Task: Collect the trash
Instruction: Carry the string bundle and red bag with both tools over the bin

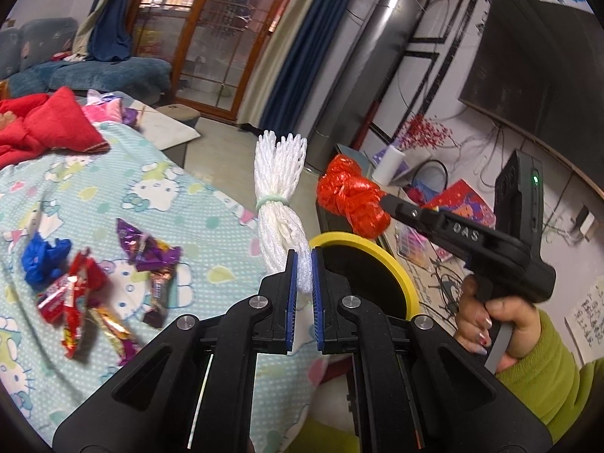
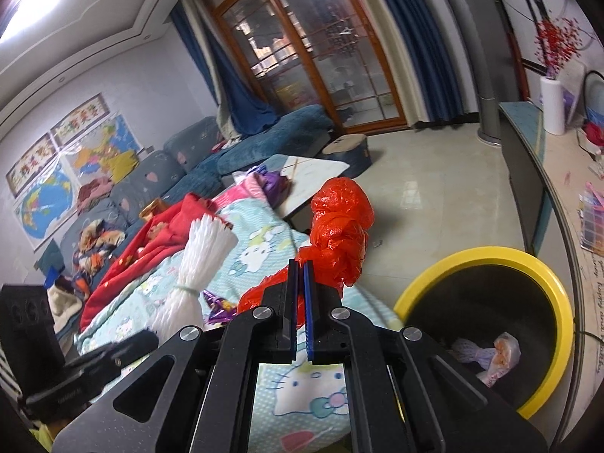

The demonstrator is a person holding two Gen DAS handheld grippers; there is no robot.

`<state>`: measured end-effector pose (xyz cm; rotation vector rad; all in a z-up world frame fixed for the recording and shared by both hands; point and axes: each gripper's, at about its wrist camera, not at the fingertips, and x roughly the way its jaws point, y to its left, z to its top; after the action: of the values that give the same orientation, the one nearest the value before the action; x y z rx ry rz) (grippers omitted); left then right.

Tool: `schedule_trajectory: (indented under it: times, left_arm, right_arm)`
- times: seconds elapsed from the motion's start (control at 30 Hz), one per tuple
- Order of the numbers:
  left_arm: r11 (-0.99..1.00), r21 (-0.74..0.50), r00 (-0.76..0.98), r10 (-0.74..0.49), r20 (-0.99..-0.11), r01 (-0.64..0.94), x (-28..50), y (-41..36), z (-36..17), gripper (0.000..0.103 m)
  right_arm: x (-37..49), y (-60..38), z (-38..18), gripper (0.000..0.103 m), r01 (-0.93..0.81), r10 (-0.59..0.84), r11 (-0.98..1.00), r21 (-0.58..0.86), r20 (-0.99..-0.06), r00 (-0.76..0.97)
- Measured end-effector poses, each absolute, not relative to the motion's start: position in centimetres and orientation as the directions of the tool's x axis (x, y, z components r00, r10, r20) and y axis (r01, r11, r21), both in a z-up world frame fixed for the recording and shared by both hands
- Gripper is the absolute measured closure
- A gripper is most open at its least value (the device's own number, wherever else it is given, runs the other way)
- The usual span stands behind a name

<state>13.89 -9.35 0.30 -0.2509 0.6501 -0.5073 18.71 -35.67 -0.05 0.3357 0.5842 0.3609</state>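
Observation:
My left gripper is shut on a white foam net sleeve, tied in the middle with a pale green band; it stands upright above the fingers. My right gripper is shut on a crumpled red plastic bag. In the left wrist view that red bag hangs at the right gripper's tip, above a bin with a yellow rim. The bin is black inside and holds some pale wrappers. In the right wrist view the white net shows to the left.
Several snack wrappers and a blue crumpled piece lie on the cartoon-cat-print blanket. A red cloth lies further back. A person's hand in a green sleeve holds the right gripper. A cluttered TV cabinet stands right.

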Motion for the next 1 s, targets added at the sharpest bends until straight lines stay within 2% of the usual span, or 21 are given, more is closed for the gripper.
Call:
schedule_trajectory:
  times: [0.4, 1.0]
  left_arm:
    - [0.812, -0.335, 0.603, -0.581, -0.546, 0.478, 13.4, -15.2, -1.4, 0.099]
    - [0.776, -0.309, 0.51, -0.605, -0.611, 0.55, 14.2, -20.9, -4.9, 0.099]
  right_arm:
    - [18.8, -40.6, -1.5, 0.1, -0.101, 0.339, 0.886, 0.452, -0.486, 0.806]
    - [19.9, -46.6, -5.5, 0.1, 0.073, 0.253, 0.864, 0.498, -0.555, 0.792]
